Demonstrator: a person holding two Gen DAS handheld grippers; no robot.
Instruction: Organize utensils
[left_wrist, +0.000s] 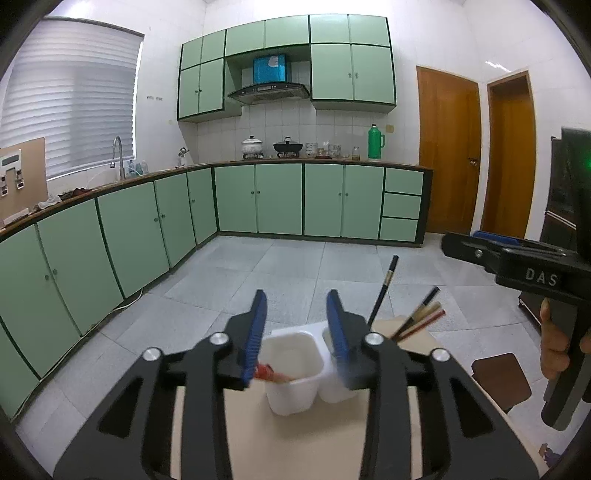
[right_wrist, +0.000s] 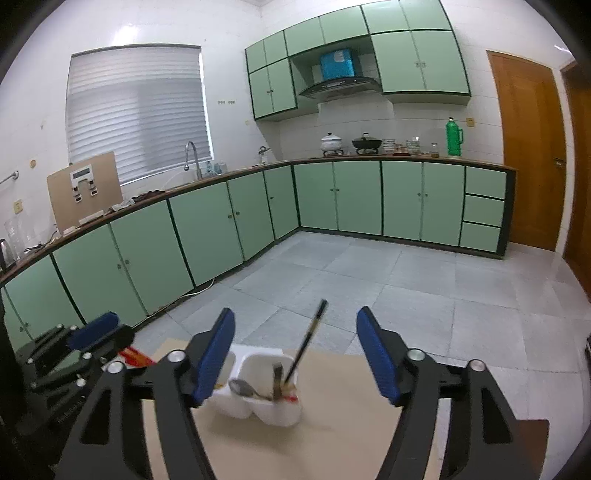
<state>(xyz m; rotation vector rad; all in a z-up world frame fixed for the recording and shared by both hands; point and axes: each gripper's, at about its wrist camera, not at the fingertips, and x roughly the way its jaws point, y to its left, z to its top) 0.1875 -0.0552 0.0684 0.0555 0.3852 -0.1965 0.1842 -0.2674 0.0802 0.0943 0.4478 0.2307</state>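
Note:
A white two-cup utensil holder (left_wrist: 291, 398) stands on the beige table (left_wrist: 314, 443). My left gripper (left_wrist: 297, 317) is open above it, blue fingers apart, and the left cup shows through the gap. A red-handled utensil (left_wrist: 267, 373) pokes over that cup's rim by the left finger's base; I see no pad pressing on it. Several chopsticks (left_wrist: 421, 317) and one black chopstick (left_wrist: 386, 288) stick up on the right. My right gripper (right_wrist: 295, 314) is open wide over the holder (right_wrist: 280, 413), with the black chopstick (right_wrist: 306, 339) and a spoon (right_wrist: 240, 387) in the right cup, untouched.
The table's far edge drops to a grey tiled floor (right_wrist: 369, 277). A brown stool seat (left_wrist: 502, 380) stands at the right of the table. A person's hand (left_wrist: 554, 347) grips the right gripper's handle. Green cabinets (left_wrist: 258, 199) line the far walls.

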